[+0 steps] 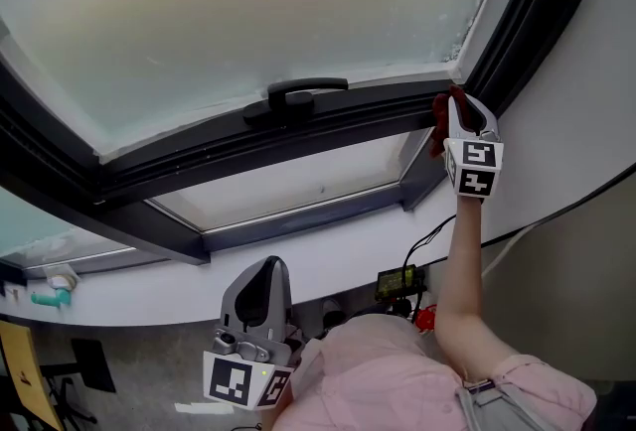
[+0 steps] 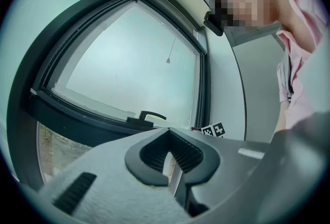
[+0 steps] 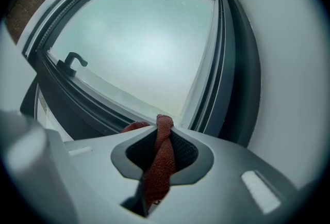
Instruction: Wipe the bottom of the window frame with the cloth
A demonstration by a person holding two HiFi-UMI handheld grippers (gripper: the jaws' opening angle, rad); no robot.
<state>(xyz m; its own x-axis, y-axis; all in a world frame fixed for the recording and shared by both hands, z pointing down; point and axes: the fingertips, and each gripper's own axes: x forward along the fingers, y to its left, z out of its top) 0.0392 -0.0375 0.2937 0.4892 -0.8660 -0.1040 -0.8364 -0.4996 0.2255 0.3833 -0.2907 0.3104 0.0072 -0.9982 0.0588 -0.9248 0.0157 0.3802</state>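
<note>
- My right gripper (image 3: 163, 134) is clamped on a thin twist of red cloth (image 3: 159, 163) at the window frame's (image 1: 343, 124) bottom right corner; dragging could pull it free.
- The handle (image 1: 304, 94) may snag my sweep; my left gripper (image 2: 173, 157) hangs low, jaws together, empty.

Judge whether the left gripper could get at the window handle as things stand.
Probably yes: left gripper, shut and empty, hangs low with nothing between it and the window handle; the right gripper holds the cloth off at the window frame's right corner.
</note>
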